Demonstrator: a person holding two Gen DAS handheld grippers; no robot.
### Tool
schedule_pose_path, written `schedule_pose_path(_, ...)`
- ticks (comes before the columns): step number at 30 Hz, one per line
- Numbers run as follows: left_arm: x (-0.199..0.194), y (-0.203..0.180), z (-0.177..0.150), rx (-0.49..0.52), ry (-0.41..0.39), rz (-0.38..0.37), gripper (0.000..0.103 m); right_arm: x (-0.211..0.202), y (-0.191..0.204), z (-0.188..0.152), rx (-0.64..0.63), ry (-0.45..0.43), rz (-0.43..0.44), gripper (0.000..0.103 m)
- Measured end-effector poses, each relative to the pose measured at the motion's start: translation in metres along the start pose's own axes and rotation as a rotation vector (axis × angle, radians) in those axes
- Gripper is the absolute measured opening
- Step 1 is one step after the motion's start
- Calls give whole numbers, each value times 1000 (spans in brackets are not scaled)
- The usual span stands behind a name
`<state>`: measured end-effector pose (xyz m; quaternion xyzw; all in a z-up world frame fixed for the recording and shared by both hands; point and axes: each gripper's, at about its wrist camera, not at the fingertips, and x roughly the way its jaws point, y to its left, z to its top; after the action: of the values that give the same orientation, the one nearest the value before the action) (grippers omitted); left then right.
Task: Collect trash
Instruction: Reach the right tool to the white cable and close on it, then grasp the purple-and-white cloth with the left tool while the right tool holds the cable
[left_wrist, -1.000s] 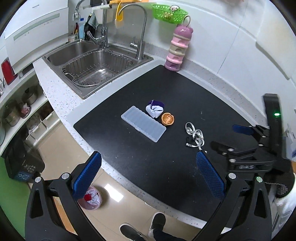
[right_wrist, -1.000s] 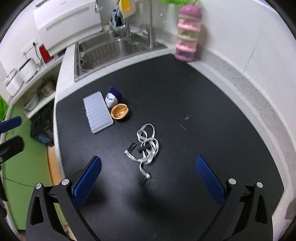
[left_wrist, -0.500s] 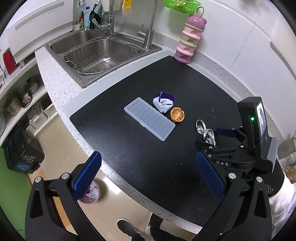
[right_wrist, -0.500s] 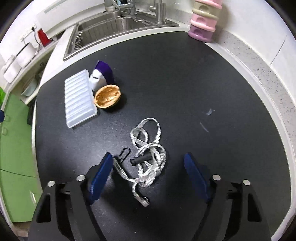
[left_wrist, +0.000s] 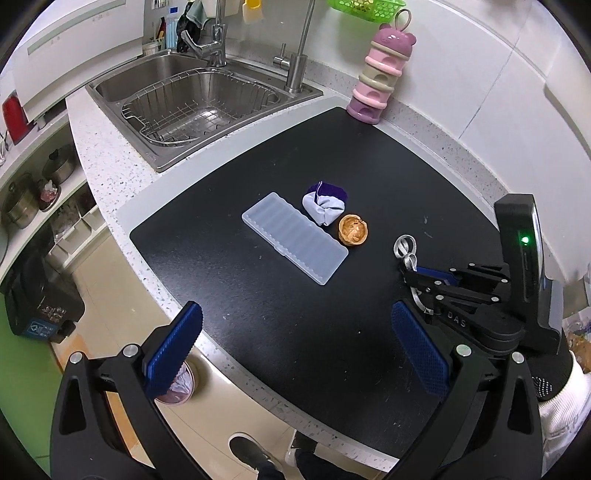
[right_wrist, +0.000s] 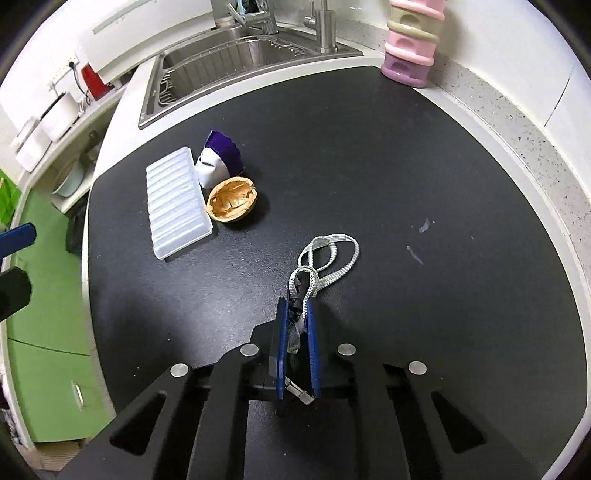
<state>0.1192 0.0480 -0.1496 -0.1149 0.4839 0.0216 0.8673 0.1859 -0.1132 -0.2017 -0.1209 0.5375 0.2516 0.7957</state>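
Kitchen worktop (left_wrist: 258, 295) with a black mat, seen from both wrist cameras. Taking the walnut shell half (left_wrist: 353, 229) as landmark: a crumpled white-and-purple wrapper (left_wrist: 325, 203) is lying just beside it on the sink side, and a clear ribbed plastic tray (left_wrist: 294, 237) is lying alongside both, its long edge touching or nearly touching the shell. A stainless sink (left_wrist: 192, 99) with a wire basket is sitting well beyond the shell, and a pink stacked container (left_wrist: 380, 74) is standing against the wall, far from the shell at the mat's back corner. Two small pale smears (right_wrist: 424, 225) are marking the mat to the wall side of the shell.

The mat between the shell and the wall is lying open, as is the strip between the shell and the worktop's front edge. Below that edge, a small bin (left_wrist: 177, 384) with a liner is standing on the floor.

The grey woven lanyard (right_wrist: 328, 254) is resting on the mat near the shell, on the side away from the tray; one looped end is lying flat while the clip end is rising off the surface. The right gripper (right_wrist: 295, 317) is clamping the lanyard's strap and black clip between its blue pads (right_wrist: 281, 332). The left gripper (left_wrist: 295, 347) is hovering with jaws spread wide above the worktop's front edge, holding nothing.
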Motion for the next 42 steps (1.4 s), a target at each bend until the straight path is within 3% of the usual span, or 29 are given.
schedule_pose_path(15,24,-20,39,33,-11,-17,100,-61,-11,11,14,-85,45,9)
schedule_pose_path(29,97,-33,86,61,53,-9,99,-75,-35,8,47,-103,84,9)
schedule_pose_path(37,122,-29,92,27,115,-2,39,-68,-45,6,64,-96,94,9)
schedule_pose_path(42,117,-31,93,39,95,-9,29,-69,-45,7,66,-105,93,10)
